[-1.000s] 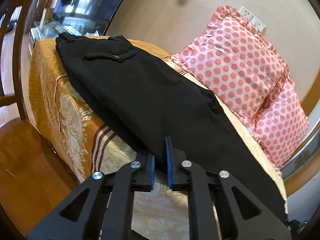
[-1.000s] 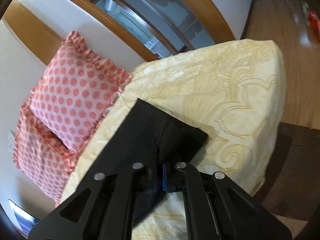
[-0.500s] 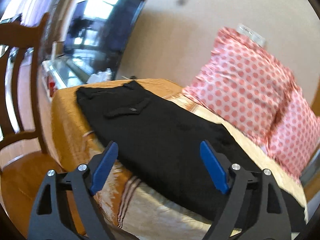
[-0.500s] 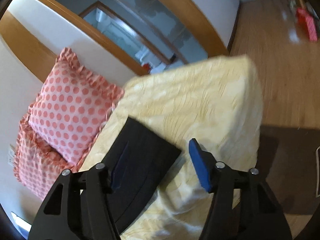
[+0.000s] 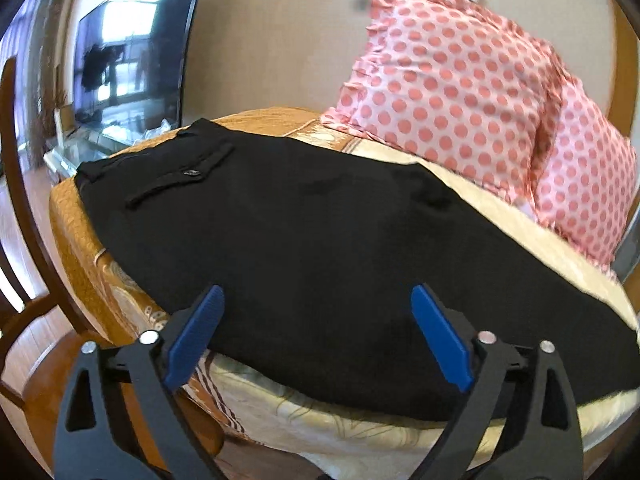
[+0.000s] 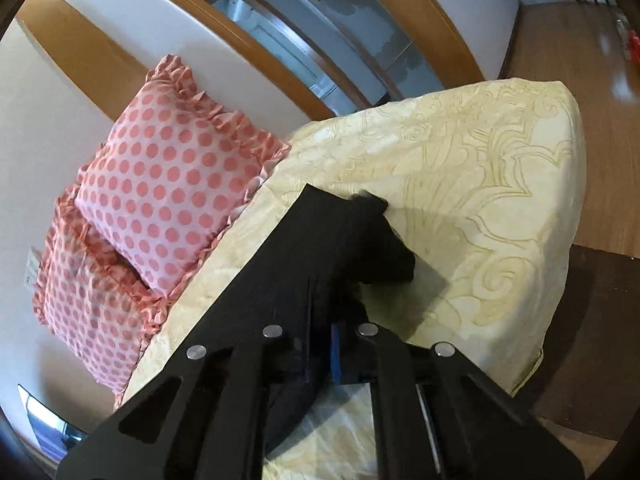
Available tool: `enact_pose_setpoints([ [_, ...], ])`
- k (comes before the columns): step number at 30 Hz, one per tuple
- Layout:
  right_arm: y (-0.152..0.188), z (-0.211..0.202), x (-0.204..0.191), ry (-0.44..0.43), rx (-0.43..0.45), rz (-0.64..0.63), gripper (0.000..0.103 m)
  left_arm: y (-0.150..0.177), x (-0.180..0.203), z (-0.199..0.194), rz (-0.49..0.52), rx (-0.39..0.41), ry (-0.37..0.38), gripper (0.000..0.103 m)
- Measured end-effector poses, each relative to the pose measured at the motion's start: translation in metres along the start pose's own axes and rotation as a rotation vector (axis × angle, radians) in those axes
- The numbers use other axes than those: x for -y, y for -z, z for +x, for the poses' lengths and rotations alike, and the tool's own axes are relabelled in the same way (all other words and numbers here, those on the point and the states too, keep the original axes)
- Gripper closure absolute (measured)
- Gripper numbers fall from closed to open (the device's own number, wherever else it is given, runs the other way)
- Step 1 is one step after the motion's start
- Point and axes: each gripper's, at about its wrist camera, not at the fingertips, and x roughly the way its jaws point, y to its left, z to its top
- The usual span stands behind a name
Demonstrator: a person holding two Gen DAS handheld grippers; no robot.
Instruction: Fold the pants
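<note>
Black pants (image 5: 320,240) lie lengthwise on a bed with a yellow patterned cover (image 5: 120,292), the waist and a back pocket at the far left. My left gripper (image 5: 316,332) is open and empty, just short of the pants' near edge. In the right wrist view the leg end of the pants (image 6: 332,248) is raised off the cover (image 6: 480,184) and bunched. My right gripper (image 6: 326,344) is shut on that black cloth near the hem.
Two pink polka-dot pillows (image 5: 460,84) lean on the wall behind the bed; they also show in the right wrist view (image 6: 172,184). A television (image 5: 132,44) stands beyond the waist end. A wooden chair (image 5: 24,208) is at the left. Wooden floor (image 6: 580,52) lies past the bed's foot.
My left gripper opened, let go of the pants' edge and pulled back. My right gripper opened, then shut again on the leg end and lifted it.
</note>
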Motion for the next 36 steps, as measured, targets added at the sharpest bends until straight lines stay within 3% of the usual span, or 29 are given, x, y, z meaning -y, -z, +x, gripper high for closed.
enact_pose_setpoints([
  [4,-0.001,-0.003,-0.065,-0.133,0.028,-0.110,0.096,0.001,-0.002,0.000,-0.009,0.004,0.017,0.004],
  [7,0.019,0.002,-0.140,-0.322,-0.036,-0.208,0.096,-0.001,-0.006,-0.002,-0.033,0.007,0.042,0.004],
  [11,0.092,0.017,-0.248,-0.590,-0.246,-0.372,0.096,-0.001,-0.006,-0.002,-0.041,0.009,0.053,0.004],
  [14,0.176,0.033,-0.304,-0.702,-0.471,-0.499,0.096,-0.002,-0.010,-0.003,-0.073,0.007,0.073,0.004],
  [17,0.263,0.053,-0.327,-0.689,-0.710,-0.609,0.096,-0.004,-0.016,-0.005,-0.118,0.005,0.108,0.004],
  [19,0.298,0.068,-0.323,-0.642,-0.820,-0.604,0.096,-0.006,-0.019,-0.006,-0.129,0.001,0.126,0.004],
  [21,0.299,0.072,-0.323,-0.635,-0.818,-0.568,0.096,-0.005,-0.021,-0.006,-0.130,0.001,0.142,0.004],
  [24,0.287,0.060,-0.332,-0.672,-0.735,-0.556,0.096,-0.004,-0.022,-0.007,-0.127,0.009,0.158,0.004],
  [27,0.303,0.044,-0.338,-0.670,-0.725,-0.684,0.095,-0.005,-0.029,-0.011,-0.165,0.016,0.194,0.004],
  [29,0.313,0.042,-0.333,-0.657,-0.748,-0.740,0.095,-0.008,-0.047,-0.019,-0.258,0.025,0.260,0.006],
  [32,0.324,0.030,-0.324,-0.662,-0.725,-0.844,0.095,-0.013,-0.073,-0.032,-0.341,0.049,0.248,0.006],
  [34,0.336,0.023,-0.323,-0.653,-0.733,-0.951,0.090,-0.016,-0.090,-0.037,-0.370,0.056,0.210,0.006],
  [35,0.337,0.017,-0.323,-0.670,-0.717,-0.979,0.083,-0.017,-0.100,-0.037,-0.392,0.056,0.191,0.006],
  [36,0.337,0.012,-0.321,-0.682,-0.720,-0.988,0.067,-0.018,-0.109,-0.036,-0.420,0.048,0.183,0.006],
])
